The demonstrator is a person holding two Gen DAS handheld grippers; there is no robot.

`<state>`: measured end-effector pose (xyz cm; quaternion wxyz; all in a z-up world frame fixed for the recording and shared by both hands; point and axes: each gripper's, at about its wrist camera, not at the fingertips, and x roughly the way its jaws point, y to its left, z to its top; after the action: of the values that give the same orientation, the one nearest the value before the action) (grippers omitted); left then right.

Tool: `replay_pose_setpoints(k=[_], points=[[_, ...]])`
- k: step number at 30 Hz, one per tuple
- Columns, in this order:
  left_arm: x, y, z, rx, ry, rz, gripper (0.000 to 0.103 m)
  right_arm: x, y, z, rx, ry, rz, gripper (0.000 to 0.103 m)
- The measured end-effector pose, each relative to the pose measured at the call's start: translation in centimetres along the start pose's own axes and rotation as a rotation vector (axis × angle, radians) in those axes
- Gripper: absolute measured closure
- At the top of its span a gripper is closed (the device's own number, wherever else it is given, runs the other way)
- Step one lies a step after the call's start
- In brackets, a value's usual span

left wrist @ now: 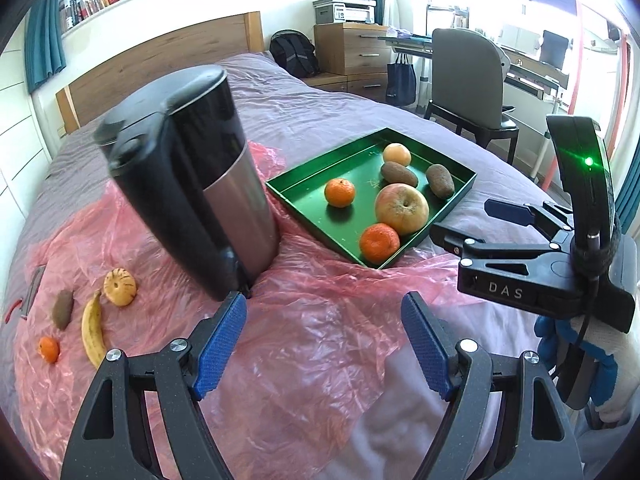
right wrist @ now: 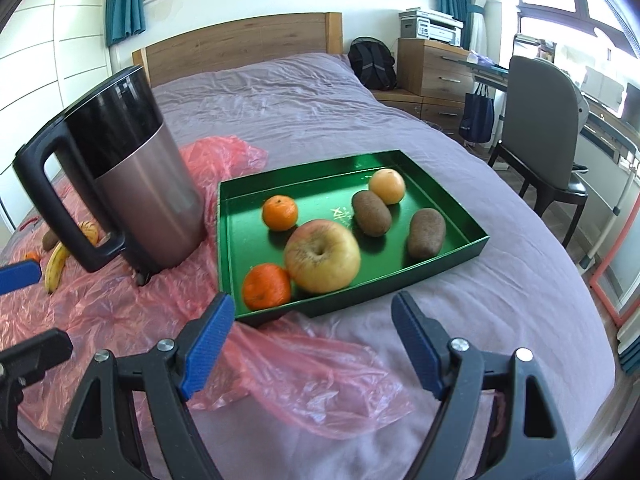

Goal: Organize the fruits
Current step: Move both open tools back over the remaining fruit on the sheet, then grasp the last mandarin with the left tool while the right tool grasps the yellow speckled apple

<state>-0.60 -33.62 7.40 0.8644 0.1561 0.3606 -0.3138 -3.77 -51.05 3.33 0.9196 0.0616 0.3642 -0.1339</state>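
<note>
A green tray lies on the bed. It holds an apple, two mandarins, two kiwis and a pale orange fruit. To the left on pink plastic lie a banana, a kiwi, a small mandarin and a ribbed yellow fruit. My left gripper is open and empty over the plastic. My right gripper is open and empty just before the tray; it also shows in the left wrist view.
A tall black and steel kettle stands between the loose fruits and the tray. Pink plastic sheet covers the near bed. A chair, desk and drawers stand to the right of the bed.
</note>
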Motion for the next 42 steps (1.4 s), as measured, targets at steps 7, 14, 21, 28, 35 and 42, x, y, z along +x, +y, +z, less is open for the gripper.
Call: replay_pose_setpoints(k=[7, 14, 21, 28, 35, 42], points=[[-1.5, 1.2, -1.1, -0.004, 0.0, -0.019, 0.028, -1.1, 2.3, -0.5, -0.042, 0.028, -0.007, 0.0], [-2.7, 2.8, -2.1, -0.026, 0.001, -0.045, 0.028, -2.2, 4.1, -1.0, -0.088, 0.052, -0.031, 0.0], [-3.8, 7.7, -4.6, -0.093, 0.008, 0.016, 0.028, -2.7, 8.5, -1.8, -0.164, 0.087, 0.011, 0.0], [-4.1, 16.4, -8.4, -0.18, 0.035, 0.146, 0.028, -2.3, 16.0, -2.5, -0.272, 0.115, 0.128, 0.0], [-4.0, 28.6, -11.8, -0.317, 0.04, 0.343, 0.028, 0.2, 25.3, -2.0, -0.379, 0.124, 0.268, 0.0], [-1.8, 37.0, -13.9, -0.432, 0.039, 0.419, 0.028, 5.1, 32.3, 1.2, -0.415, 0.076, 0.313, 0.0]])
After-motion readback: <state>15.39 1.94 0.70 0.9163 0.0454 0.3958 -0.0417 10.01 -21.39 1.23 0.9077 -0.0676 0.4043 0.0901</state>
